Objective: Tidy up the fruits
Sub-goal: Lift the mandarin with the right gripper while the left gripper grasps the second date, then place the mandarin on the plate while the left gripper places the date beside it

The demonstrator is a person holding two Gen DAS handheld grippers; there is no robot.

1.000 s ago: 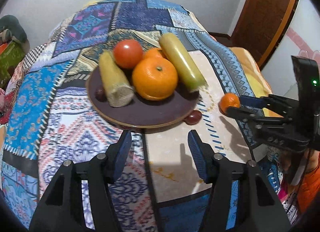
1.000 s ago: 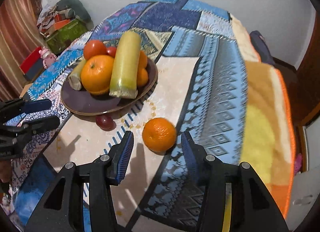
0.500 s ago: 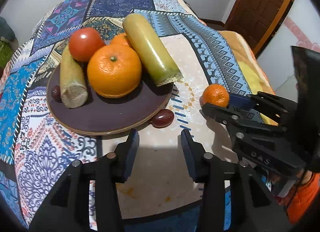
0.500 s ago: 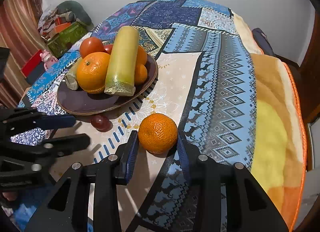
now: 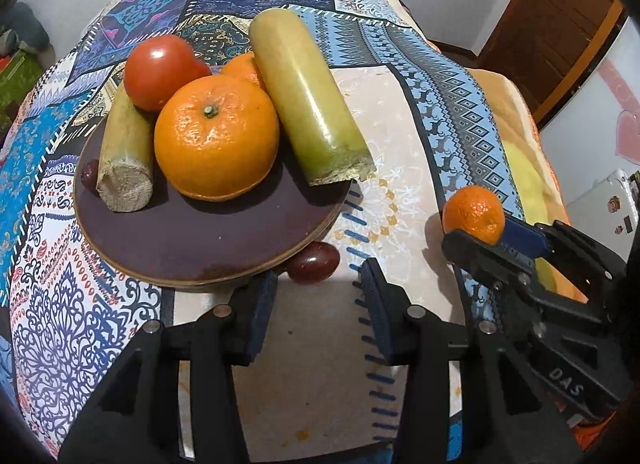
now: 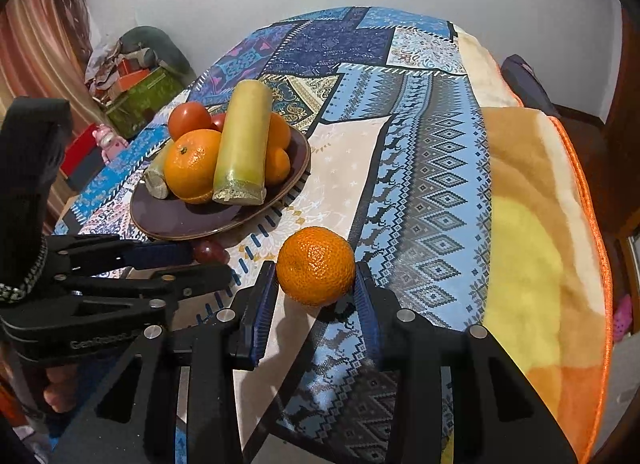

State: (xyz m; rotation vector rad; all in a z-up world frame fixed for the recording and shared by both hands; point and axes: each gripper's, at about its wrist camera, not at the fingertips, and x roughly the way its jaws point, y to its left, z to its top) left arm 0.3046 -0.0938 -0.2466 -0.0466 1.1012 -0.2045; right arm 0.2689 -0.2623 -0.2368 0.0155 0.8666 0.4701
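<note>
A dark brown plate [image 5: 192,240] holds a big orange [image 5: 216,140], a tomato [image 5: 160,68], two sugarcane pieces [image 5: 308,96] and smaller oranges behind. A small dark red fruit [image 5: 314,264] lies on the cloth against the plate's front rim. My left gripper [image 5: 320,288] is open, its tips either side of that fruit without pressing it. In the right wrist view my right gripper [image 6: 315,284] is shut on a mandarin [image 6: 316,260], pads against both its sides. The left gripper [image 6: 188,264] shows at the left there, and the red fruit [image 6: 210,251] sits at its tips.
A patchwork cloth [image 6: 436,192] covers the table, with an orange and yellow blanket [image 6: 536,232] over its right side. Boxes and clutter [image 6: 136,92] stand on the floor beyond the far left edge. A brown door [image 5: 560,16] is at the far right.
My left gripper came forward and down toward the plate and the red fruit, and its jaws narrowed. My right gripper's jaws closed onto the mandarin.
</note>
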